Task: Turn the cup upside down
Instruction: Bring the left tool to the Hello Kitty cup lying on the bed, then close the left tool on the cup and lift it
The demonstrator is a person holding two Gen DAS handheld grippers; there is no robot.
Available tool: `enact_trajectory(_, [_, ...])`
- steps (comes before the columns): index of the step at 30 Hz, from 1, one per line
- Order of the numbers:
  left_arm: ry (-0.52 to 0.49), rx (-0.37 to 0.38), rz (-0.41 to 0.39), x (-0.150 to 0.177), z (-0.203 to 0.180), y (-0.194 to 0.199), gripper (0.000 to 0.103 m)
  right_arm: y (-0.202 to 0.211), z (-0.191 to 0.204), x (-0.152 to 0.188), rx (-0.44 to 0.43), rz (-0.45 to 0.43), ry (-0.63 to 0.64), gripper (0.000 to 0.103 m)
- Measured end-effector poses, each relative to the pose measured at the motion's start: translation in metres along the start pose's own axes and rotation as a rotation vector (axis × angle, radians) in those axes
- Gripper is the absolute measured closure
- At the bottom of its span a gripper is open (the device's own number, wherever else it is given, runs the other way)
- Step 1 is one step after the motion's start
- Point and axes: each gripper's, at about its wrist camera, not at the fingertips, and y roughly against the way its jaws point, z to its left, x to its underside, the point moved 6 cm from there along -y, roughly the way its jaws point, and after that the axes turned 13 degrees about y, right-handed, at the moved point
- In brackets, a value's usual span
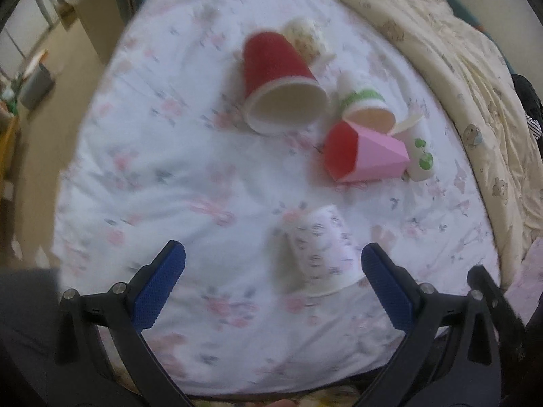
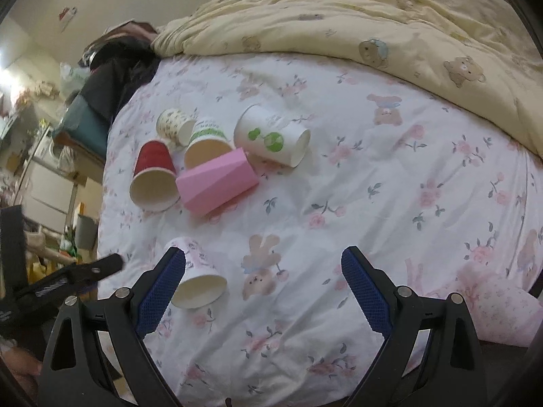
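A white paper cup with small dark marks [image 1: 319,251] lies on its side on the floral bed sheet [image 1: 169,176], mouth toward me. It sits just beyond my open left gripper [image 1: 273,254], nearer the right finger. In the right wrist view the same cup [image 2: 198,278] lies beside the left finger of my open, empty right gripper [image 2: 263,259]. Further back lie a red cup [image 1: 278,78] [image 2: 154,176], a pink faceted cup [image 1: 366,154] [image 2: 217,181], a green-banded cup [image 1: 364,105] [image 2: 207,142], a white cup with green dots [image 2: 275,135] and a small patterned cup [image 2: 174,125].
A cream teddy-bear quilt [image 2: 373,10] is bunched along the far side of the bed. The bed's left edge drops to a room with furniture [image 2: 44,183]. The other gripper's dark tip [image 2: 88,269] shows at the left of the right wrist view.
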Motion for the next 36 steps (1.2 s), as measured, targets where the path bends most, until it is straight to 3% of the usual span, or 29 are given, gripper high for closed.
enact_trajectory(3, [0.096,0.018,0.051,0.001,-0.006,-0.018,0.015,-0.005,-0.008,0.001,-0.028,0.028,-0.043,0.007])
enact_trajectory(6, [0.15,0.018,0.118,0.003,-0.012,-0.037,0.015,-0.009,-0.016,0.0,-0.047,0.047,-0.092,0.007])
enact_trajectory(10, [0.185,-0.008,0.144,0.007,-0.014,-0.052,0.015,-0.014,-0.02,0.003,-0.015,0.075,-0.099,0.007])
enact_trajectory(14, [0.239,-0.028,0.191,0.011,-0.01,-0.069,0.015,-0.018,-0.015,0.002,-0.05,0.089,-0.103,0.007])
enact_trajectory(21, [0.259,0.003,0.229,0.011,-0.017,-0.087,0.015,-0.019,-0.012,-0.001,-0.055,0.087,-0.098,0.007])
enact_trajectory(22, [0.268,0.006,0.244,0.011,-0.016,-0.09,0.017,-0.02,-0.013,0.0,-0.056,0.09,-0.104,0.007])
enact_trajectory(24, [0.283,0.02,0.273,0.014,-0.017,-0.097,0.033,-0.02,-0.013,0.0,-0.058,0.093,-0.108,0.007])
enact_trajectory(26, [0.274,0.043,0.29,0.015,-0.02,-0.098,0.045,-0.021,-0.014,-0.001,-0.052,0.09,-0.103,0.007])
enact_trajectory(36, [0.115,0.031,0.179,-0.002,-0.013,-0.051,0.047,-0.025,-0.008,0.002,-0.042,0.103,-0.08,0.007])
